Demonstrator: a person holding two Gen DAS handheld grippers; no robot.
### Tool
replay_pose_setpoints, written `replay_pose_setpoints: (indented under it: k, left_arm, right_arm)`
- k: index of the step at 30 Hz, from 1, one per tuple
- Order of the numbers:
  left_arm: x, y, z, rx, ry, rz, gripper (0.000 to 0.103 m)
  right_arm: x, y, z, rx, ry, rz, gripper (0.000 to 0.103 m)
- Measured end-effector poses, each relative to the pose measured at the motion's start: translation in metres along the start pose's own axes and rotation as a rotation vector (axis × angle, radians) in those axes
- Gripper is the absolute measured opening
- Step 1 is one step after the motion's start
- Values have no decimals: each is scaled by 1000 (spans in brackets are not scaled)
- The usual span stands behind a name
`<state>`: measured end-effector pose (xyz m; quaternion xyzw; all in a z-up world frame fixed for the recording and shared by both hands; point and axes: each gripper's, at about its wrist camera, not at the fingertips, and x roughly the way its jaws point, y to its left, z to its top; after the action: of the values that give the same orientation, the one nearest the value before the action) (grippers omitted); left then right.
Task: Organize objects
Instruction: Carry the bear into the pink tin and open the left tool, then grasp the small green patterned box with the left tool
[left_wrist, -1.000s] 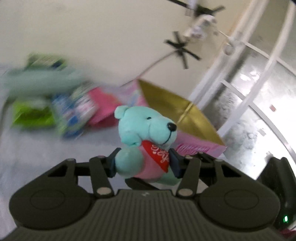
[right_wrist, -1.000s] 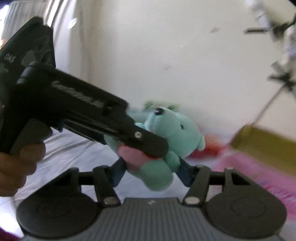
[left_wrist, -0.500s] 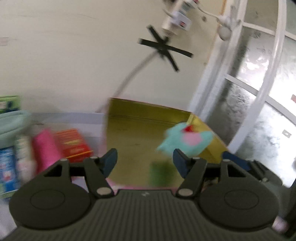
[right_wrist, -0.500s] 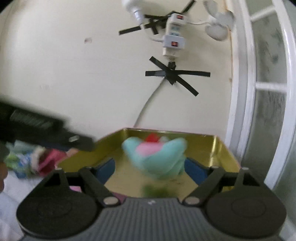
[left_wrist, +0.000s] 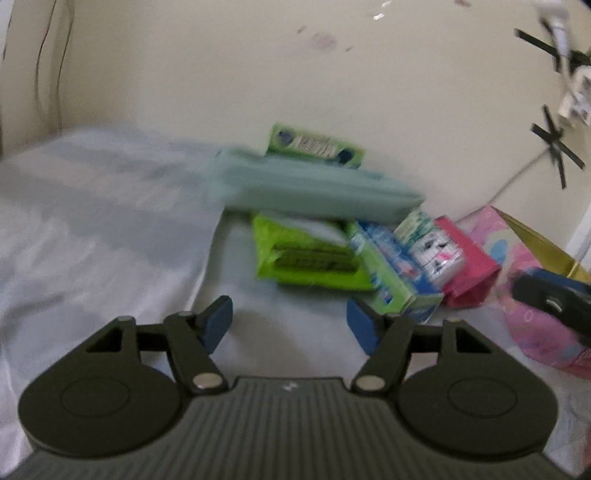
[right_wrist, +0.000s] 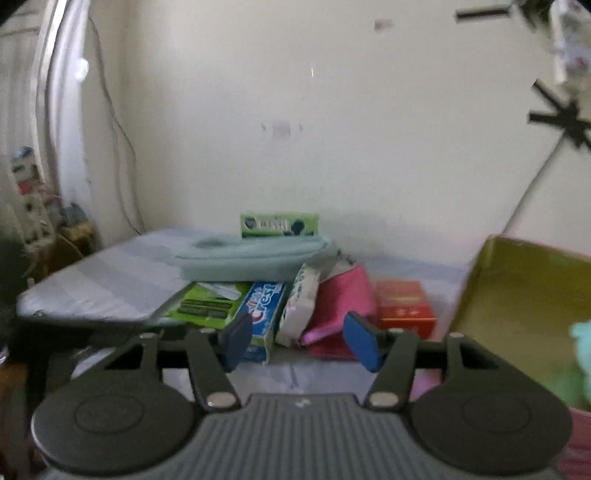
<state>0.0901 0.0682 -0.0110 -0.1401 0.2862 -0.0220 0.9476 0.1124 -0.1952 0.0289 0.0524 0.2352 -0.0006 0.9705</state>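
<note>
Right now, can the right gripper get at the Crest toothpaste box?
Probably yes. The right gripper holds nothing, its jaws closing, and the toothpaste box lies just ahead with its near end exposed; the white packet leans alongside it.

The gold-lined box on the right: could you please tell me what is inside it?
In the box, a teal plush toy shows at the right wrist view's right edge, with something green below it. The frame cuts off the rest of the inside.

Teal plush bear (right_wrist: 581, 339) lies inside the gold-lined box (right_wrist: 517, 295) — boxes and packets (right_wrist: 258, 314) piled beside.
</note>
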Motion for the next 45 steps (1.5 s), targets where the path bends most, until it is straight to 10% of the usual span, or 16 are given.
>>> replay_pose_setpoints:
  k: [3,7,18,20,22,28,32,34,36,45]
  left_arm:
    - [-3,9,3,-24,-41,-52,70]
    - [-2,10,8,2,-43,-99,70]
    - [-2,3,2,11,34,-273,70]
    - [-3,-8,-1,17,86,-341,70]
    - [-9,-20,-4,15,116,-400,70]
    - [-18,-69,-17,61,257,-512,70]
    - [-10,-98,-32,97,377,-522,67]
    - [-6,-109,-40,126,373,-511,48]
    - [-6,-124,-38,170,366,-484,48]
    - [-14,-216,20,350,153,-586,47]
  right_arm:
    - [45,-1,8,56,50,-56,54]
    - [86,-9,13,126,137,-25,21]
    - [-50,-61,-66,462,200,236,28]
    - [-83,-63,-81,407,161,79,54]
    - [-112,-59,-87,278,105,-85,58]
    - [-132,-24,-86,11,32,-31,91]
    - [-96,-4,-82,-108,112,-38,88]
    - [-81,-9,-86,-79,171,-31,54]
    - [-84,-12,-80,-59,150,-19,53]
    - [-121,-54,-46,2,-191,-218,54]
